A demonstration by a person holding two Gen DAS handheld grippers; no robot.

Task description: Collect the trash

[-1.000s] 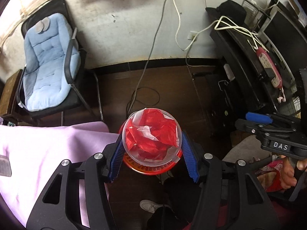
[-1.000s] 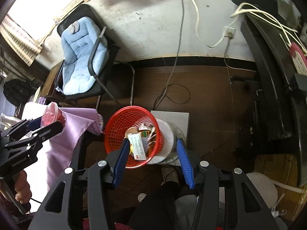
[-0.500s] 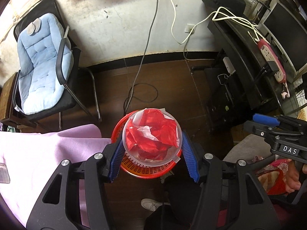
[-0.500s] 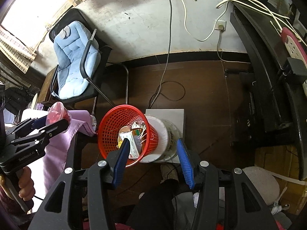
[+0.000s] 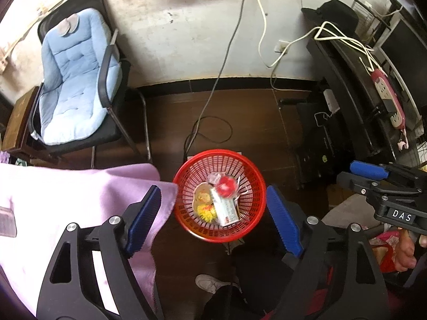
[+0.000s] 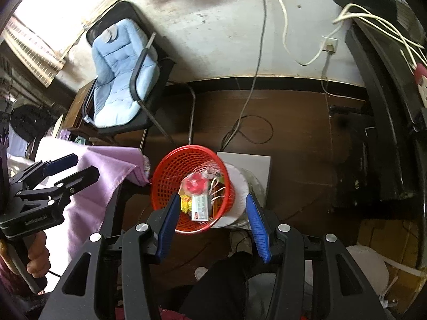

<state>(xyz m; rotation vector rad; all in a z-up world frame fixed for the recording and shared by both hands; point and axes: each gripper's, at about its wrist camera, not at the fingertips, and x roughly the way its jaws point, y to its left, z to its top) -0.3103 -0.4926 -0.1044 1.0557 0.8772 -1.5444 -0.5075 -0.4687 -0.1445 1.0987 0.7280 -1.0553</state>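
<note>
A red mesh waste basket (image 5: 184,214) stands on the dark floor, also in the right wrist view (image 6: 170,176). Inside it lies a clear plastic cup stuffed with red wrapping (image 5: 225,185), seen from the right too (image 6: 194,184), on top of a white carton (image 5: 225,209), a yellow scrap and other rubbish. My left gripper (image 5: 213,220) is open and empty, held high above the basket. My right gripper (image 6: 212,226) is open and empty, also above the basket's near rim.
A table with a lilac cloth (image 5: 66,194) lies left of the basket. A black chair with a light blue cushion (image 5: 72,90) stands at the wall. A dark desk (image 5: 357,98) with cables and a power strip runs along the right. A grey box (image 6: 248,165) sits behind the basket.
My left gripper has opened and let go of the plastic cup with the red wrapping; the cup now lies in the red basket. The right gripper stays open above the basket.
</note>
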